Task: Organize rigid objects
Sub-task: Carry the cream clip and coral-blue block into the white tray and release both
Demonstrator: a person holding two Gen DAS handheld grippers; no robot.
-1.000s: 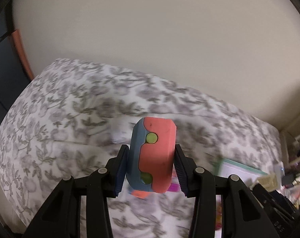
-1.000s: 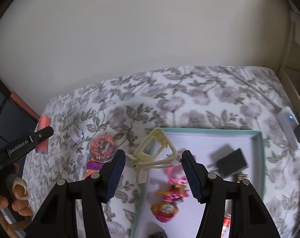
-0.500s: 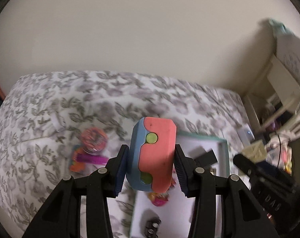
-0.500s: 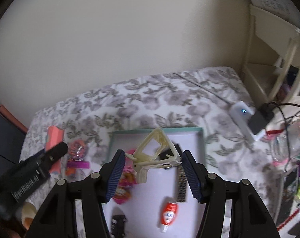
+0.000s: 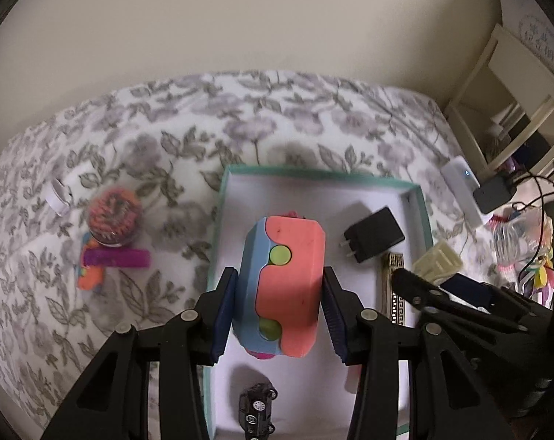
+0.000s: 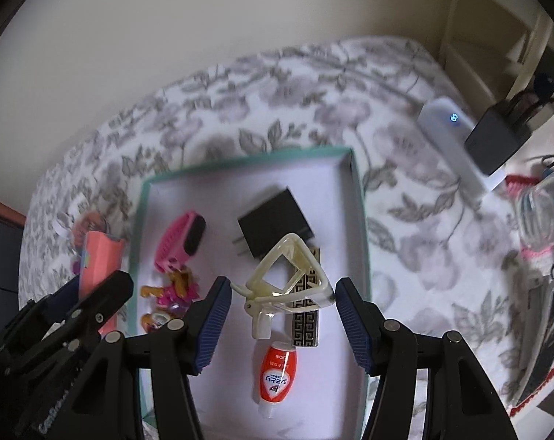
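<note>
Coral-and-blue block [image 5: 282, 286] clamped upright in left gripper [image 5: 277, 308], directly above teal-rimmed box [image 5: 218, 242] on the bed; drop is straight down. Right gripper [image 6: 282, 310] carries cream clip [image 6: 288, 278] alongside.

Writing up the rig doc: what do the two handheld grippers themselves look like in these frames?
Both match: the left gripper and right gripper have matte black angular plastic frames with triangular cut-outs and round silver fasteners at the joints. Each jaw carries a dark blue pad with fine ribbing. Seen from the right wrist view, the left gripper's side bears pale lettering, only partly legible. No cables or sleeves are visible on either.
</note>
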